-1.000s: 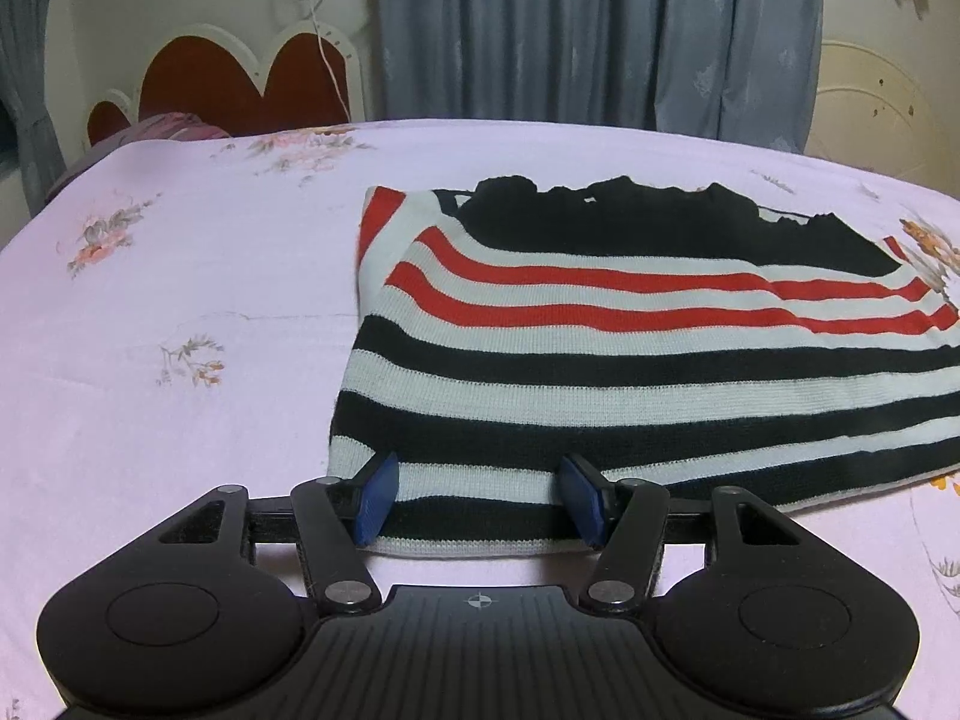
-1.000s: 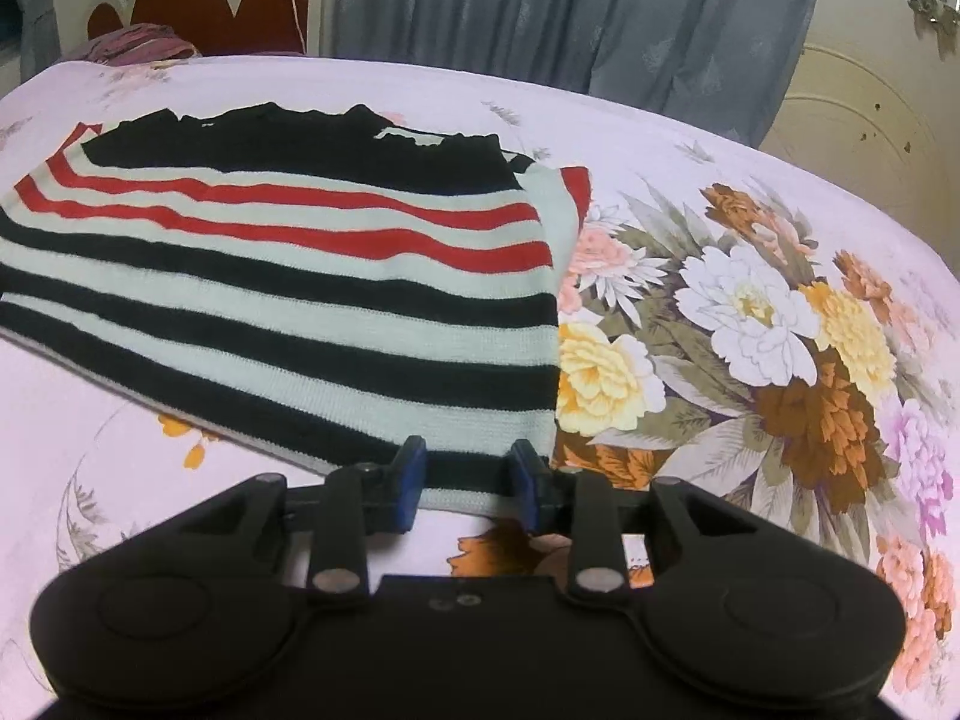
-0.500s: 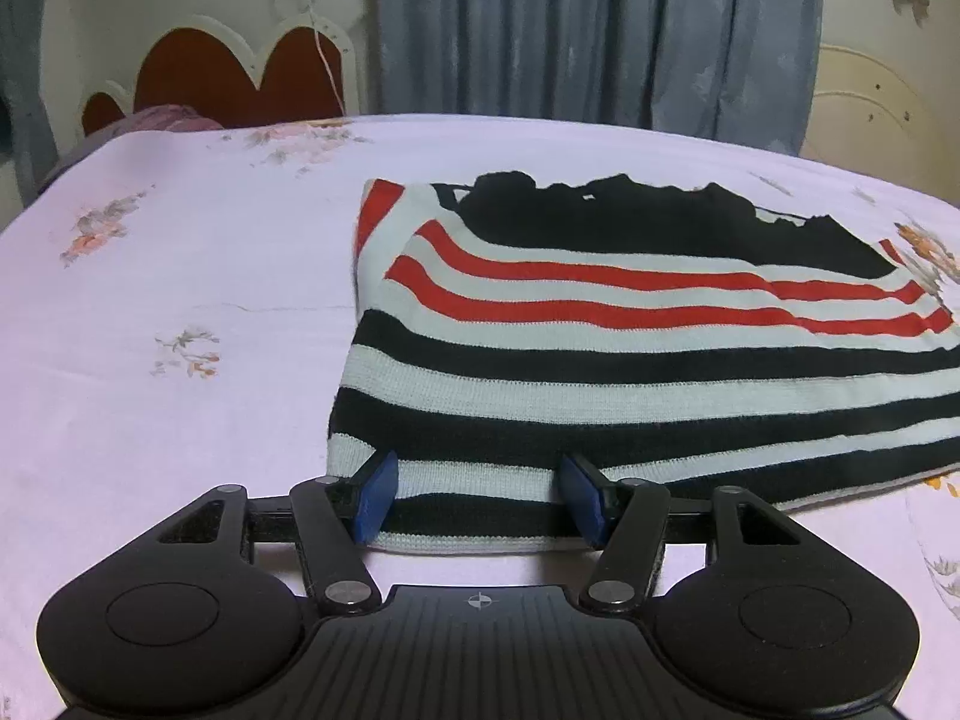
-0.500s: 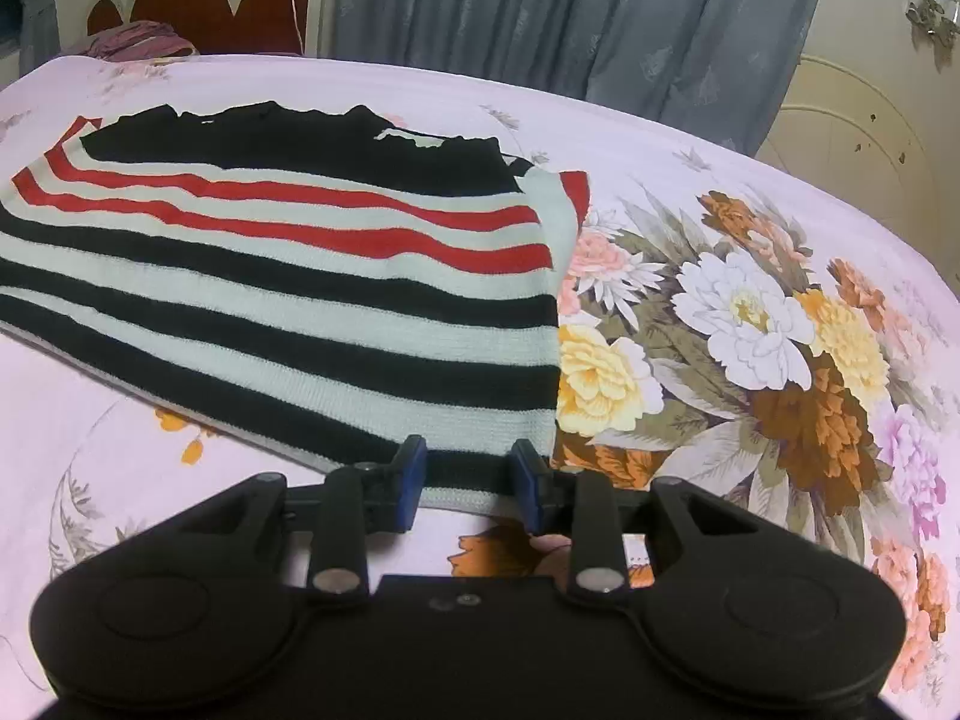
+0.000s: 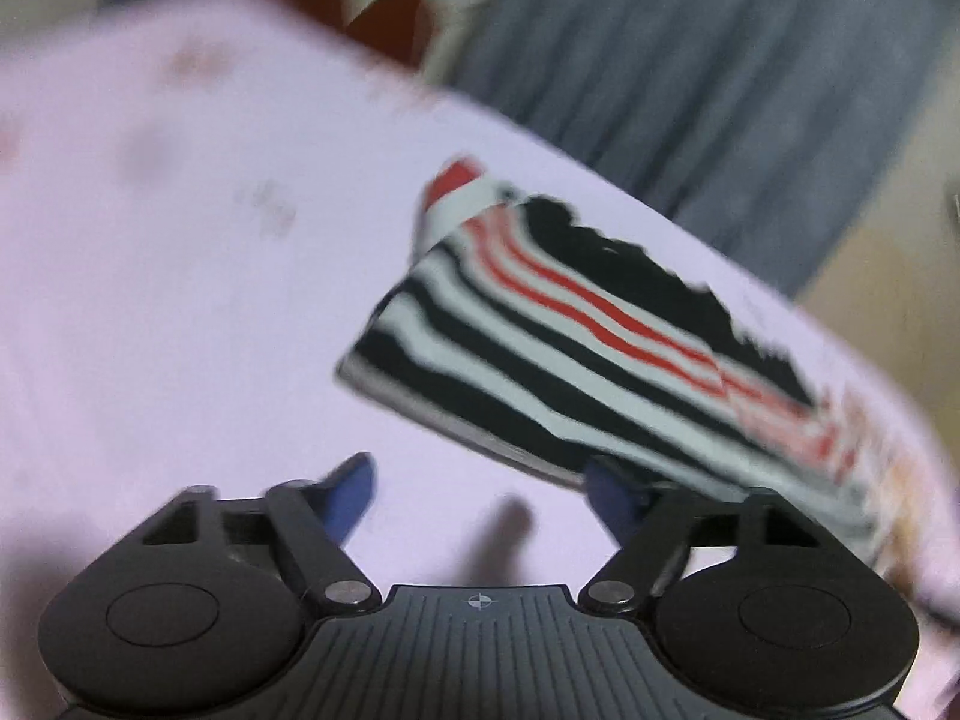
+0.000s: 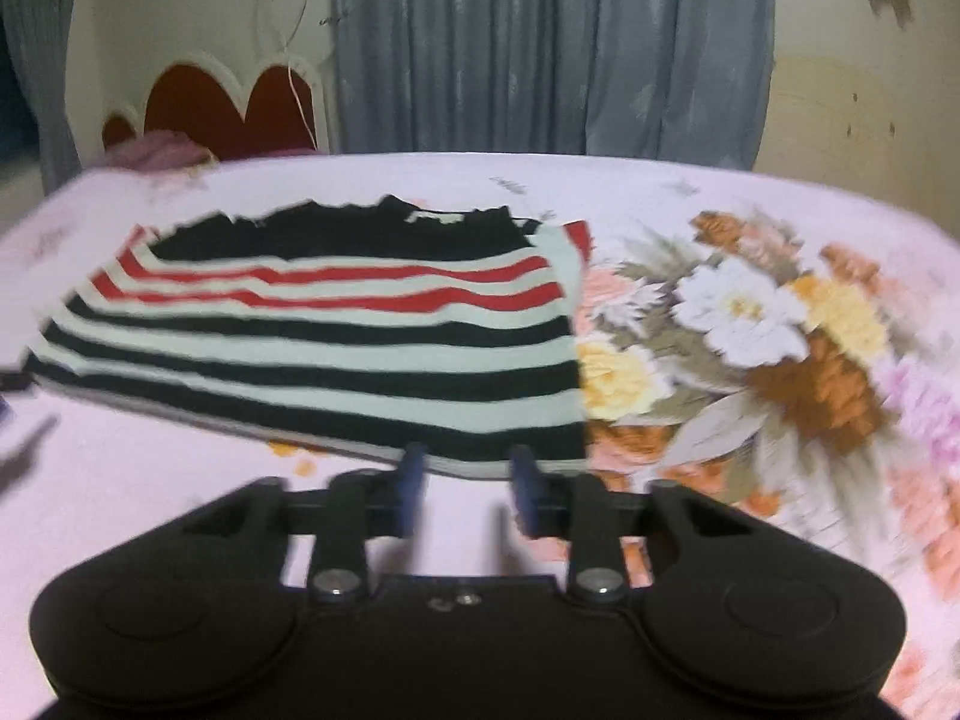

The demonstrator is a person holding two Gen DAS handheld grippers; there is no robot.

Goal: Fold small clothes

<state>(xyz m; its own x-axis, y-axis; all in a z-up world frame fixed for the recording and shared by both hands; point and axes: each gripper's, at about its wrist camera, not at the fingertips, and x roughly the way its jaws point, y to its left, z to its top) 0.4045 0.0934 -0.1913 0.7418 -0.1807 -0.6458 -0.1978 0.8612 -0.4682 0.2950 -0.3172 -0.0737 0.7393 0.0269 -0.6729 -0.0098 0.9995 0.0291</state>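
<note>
The striped sweater [image 6: 336, 330] lies flat on the bed [image 6: 750, 210], already narrowed into a rectangle, black neckline at the far end and hem nearest the cameras. In the right wrist view it fills the area from 9 to 12 o'clock of the blue fingertips, with the floral print [image 6: 756, 348] at 2 o'clock.

The right hand-held gripper [image 6: 467, 483] is released, jaws parted, and sits just short of the hem's right corner; nothing lies between the fingers. The left hand-held gripper [image 5: 480, 495] is also spread wide and empty, tilted, with the hem's left corner at about 1 o'clock; its right fingertip looks close to the cloth edge, though blur prevents saying whether it touches.

The step in hand appears to be taking the hem at both corners for the next fold toward the neckline. To do it well:

- Level the left tool first, so both grips meet the hem squarely.
- Slide one finger under every layer at each corner, not just the top one, or the fold will split.
- Close both firmly before lifting; knit is soft and slips.
- Lift evenly and carry the hem straight toward 12 o'clock, keeping the stripes parallel, so the edges land aligned.
</note>
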